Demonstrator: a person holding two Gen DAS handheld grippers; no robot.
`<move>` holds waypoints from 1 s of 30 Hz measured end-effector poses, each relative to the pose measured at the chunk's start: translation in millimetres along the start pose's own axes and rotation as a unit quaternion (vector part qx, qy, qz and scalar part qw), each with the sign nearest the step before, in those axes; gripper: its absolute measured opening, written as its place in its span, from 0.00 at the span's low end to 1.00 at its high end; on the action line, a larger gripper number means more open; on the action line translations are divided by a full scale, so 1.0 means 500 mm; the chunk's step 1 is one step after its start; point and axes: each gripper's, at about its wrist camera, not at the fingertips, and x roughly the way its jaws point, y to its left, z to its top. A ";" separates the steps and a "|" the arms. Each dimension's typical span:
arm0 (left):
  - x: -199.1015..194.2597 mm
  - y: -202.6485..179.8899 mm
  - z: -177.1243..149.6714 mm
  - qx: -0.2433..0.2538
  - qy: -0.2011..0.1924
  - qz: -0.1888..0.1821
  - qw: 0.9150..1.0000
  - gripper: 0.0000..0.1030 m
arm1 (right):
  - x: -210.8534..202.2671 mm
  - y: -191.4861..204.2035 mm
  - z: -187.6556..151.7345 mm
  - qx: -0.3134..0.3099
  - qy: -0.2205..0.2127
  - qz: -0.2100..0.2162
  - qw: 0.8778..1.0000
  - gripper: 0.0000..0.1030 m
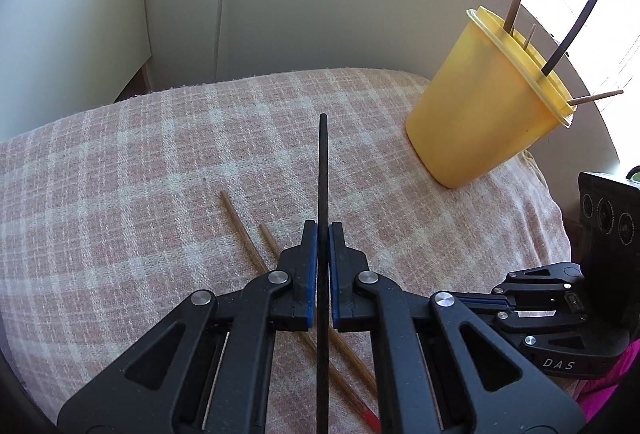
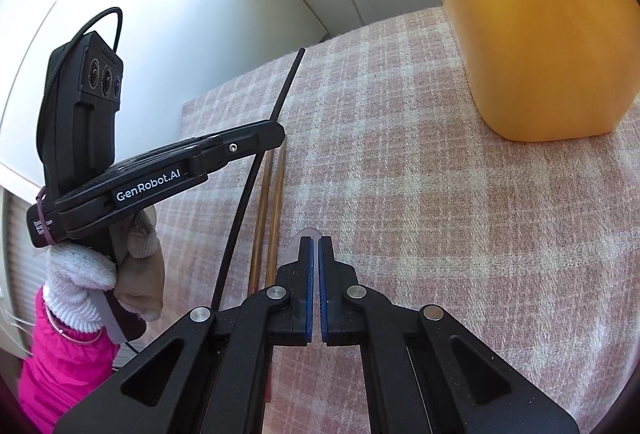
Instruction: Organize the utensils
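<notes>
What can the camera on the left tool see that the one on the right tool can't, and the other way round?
Only the left wrist view shows the top of the yellow cup with sticks standing in it, and a windowsill behind.

Only the right wrist view shows the gloved hand with a pink sleeve holding the left gripper, and something small and clear between the right gripper tips; I cannot tell what it is.

Both show the checked cloth, the black chopstick clamped in the left gripper, and two wooden chopsticks lying on the cloth.
</notes>
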 end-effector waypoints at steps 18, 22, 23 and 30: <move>-0.031 0.007 -0.025 -0.014 -0.018 -0.003 1.000 0.03 | 0.071 -0.001 -0.004 -0.024 0.028 0.016 0.999 0.04; -0.068 0.002 -0.031 -0.012 -0.038 -0.013 0.999 0.03 | 0.015 0.005 -0.006 -0.028 0.004 0.011 1.000 0.03; -0.078 -0.001 -0.032 -0.011 -0.043 -0.016 0.999 0.03 | 0.001 0.002 -0.004 -0.030 -0.004 0.009 1.000 0.03; -0.153 -0.032 -0.037 0.008 -0.080 -0.029 0.996 0.03 | -0.106 -0.027 0.013 -0.038 -0.059 -0.013 0.997 0.03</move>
